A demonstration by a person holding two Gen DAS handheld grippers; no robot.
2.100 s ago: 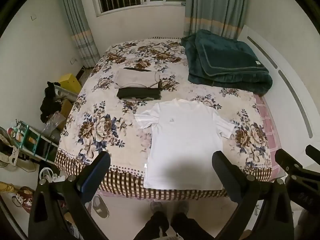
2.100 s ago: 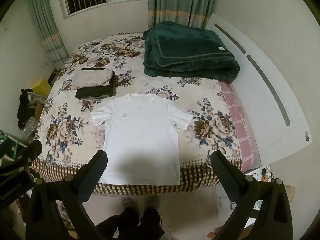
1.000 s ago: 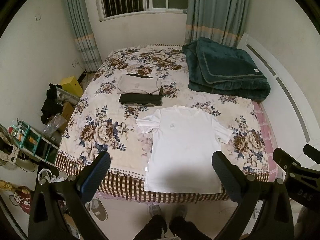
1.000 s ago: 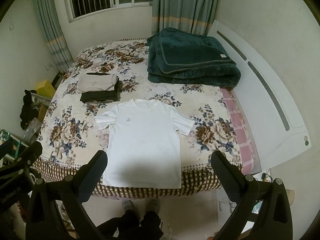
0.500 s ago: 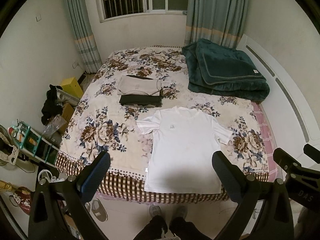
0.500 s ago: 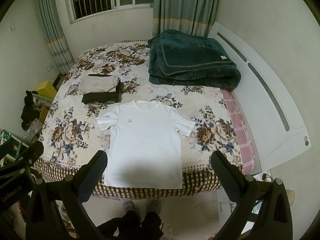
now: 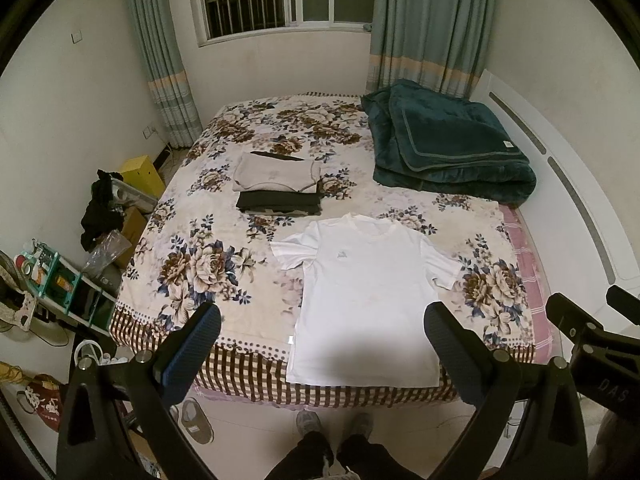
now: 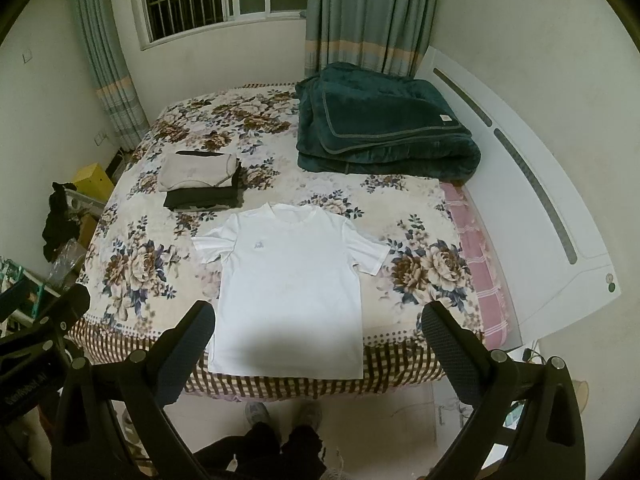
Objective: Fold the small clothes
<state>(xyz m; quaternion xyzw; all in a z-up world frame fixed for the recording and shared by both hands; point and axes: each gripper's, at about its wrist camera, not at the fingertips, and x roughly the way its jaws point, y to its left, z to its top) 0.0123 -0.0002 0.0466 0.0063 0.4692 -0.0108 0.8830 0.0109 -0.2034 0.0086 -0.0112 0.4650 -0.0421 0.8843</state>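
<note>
A white T-shirt (image 7: 366, 300) lies flat, face up, on the floral bed, its hem at the near edge; it also shows in the right wrist view (image 8: 290, 284). A folded beige garment (image 7: 276, 172) rests on a folded dark one (image 7: 280, 202) behind it to the left. My left gripper (image 7: 320, 332) is open and empty, held high above the bed's near edge. My right gripper (image 8: 318, 330) is open and empty, also held high, to the right of the left one.
A folded dark green blanket (image 7: 444, 148) lies at the bed's far right by the white headboard (image 7: 568, 216). A teal shelf (image 7: 52, 280), boxes and dark clothes stand left of the bed. The person's feet (image 7: 332, 428) and a shoe (image 7: 196, 420) are on the floor.
Both grippers have risen and drawn back from the bed, so the shirt and bed look smaller and lower. Nothing on the bed moved. Both stay open.
</note>
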